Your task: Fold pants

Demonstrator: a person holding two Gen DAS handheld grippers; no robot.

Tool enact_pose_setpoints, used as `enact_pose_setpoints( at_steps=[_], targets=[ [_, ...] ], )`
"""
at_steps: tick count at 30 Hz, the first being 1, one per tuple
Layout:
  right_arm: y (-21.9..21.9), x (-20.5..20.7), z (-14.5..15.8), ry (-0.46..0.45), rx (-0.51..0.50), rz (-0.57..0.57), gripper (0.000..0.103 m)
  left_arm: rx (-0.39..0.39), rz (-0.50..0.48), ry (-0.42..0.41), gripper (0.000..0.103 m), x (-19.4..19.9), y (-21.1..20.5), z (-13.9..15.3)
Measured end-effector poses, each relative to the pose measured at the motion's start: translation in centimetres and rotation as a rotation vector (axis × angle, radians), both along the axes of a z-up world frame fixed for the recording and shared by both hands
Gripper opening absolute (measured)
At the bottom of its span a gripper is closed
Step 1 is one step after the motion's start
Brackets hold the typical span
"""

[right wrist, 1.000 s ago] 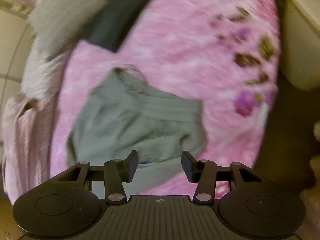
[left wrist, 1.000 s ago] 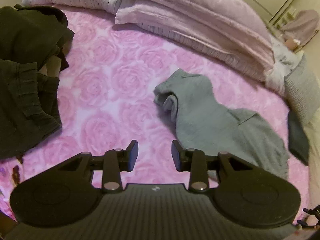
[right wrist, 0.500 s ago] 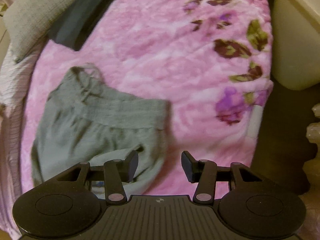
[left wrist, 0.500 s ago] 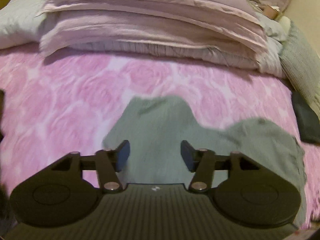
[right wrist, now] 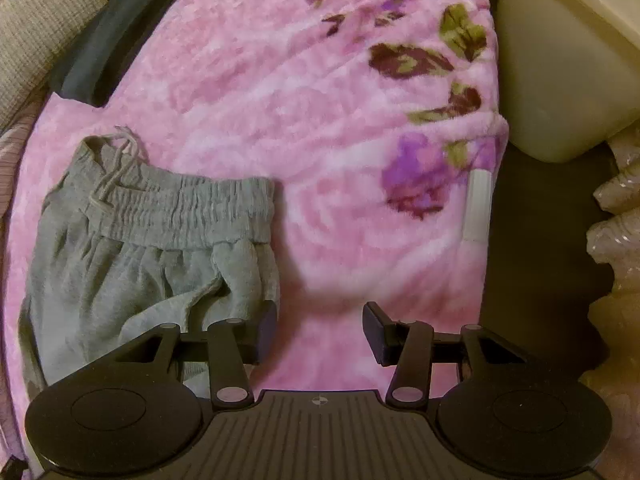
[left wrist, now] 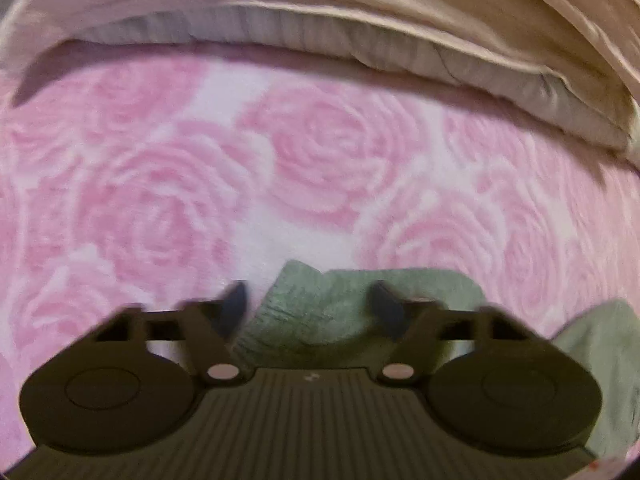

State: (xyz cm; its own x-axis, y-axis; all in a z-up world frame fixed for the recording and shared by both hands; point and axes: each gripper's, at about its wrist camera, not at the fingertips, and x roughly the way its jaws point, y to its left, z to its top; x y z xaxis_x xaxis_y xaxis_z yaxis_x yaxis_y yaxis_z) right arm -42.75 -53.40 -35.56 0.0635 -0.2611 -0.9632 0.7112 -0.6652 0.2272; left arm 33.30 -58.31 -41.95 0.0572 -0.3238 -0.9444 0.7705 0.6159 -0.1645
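Grey sweatpants (right wrist: pixel 140 248) lie crumpled on the pink rose blanket (right wrist: pixel 320 100), elastic waistband (right wrist: pixel 192 204) and drawstring (right wrist: pixel 116 160) facing up. My right gripper (right wrist: pixel 320 322) hangs open low over the blanket just right of the waistband corner; its left finger overlaps the cloth's edge and nothing is between the pads. In the left wrist view, the far end of the pants (left wrist: pixel 340 292) sits between the fingers of my left gripper (left wrist: pixel 310 306). Its jaws are closing, and the pads still stand clear of the cloth. That view is blurred.
Stacked pale pink bedding and pillows (left wrist: pixel 320 0) run along the far side of the bed. A dark folded item (right wrist: pixel 104 40) and a knit cushion (right wrist: pixel 36 32) lie beyond the waistband. A cream bin (right wrist: pixel 560 60) stands off the bed's right edge, over dark floor.
My left gripper swept across the bed away from the black clothes and dropped low onto the pants' end. My right gripper sank closer to the waistband corner.
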Motion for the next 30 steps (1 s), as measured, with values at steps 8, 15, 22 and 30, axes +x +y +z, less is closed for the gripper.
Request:
enact_pose_setpoints(
  at_steps=[8, 15, 22, 30],
  targets=[
    [-2.3, 1.5, 0.8, 0.047, 0.016, 0.103, 0.045, -0.365, -0.045, -0.084, 0.008, -1.9, 10.6, 9.2],
    [-3.1, 1.7, 1.1, 0.038, 0.038, 0.182, 0.045, -0.442, 0.131, -0.216, 0.008, -6.6, 31.6, 17.7],
    [-2.1, 0.7, 0.6, -0.02, 0.079, 0.248, 0.045, -0.153, 0.713, -0.057, 0.011, -9.2, 47.8, 11.3],
    [-1.5, -1.6, 0.2, -0.053, 0.052, 0.215, 0.045, -0.331, 0.838, 0.145, 0.044, -11.7, 44.9, 6.2]
  ],
)
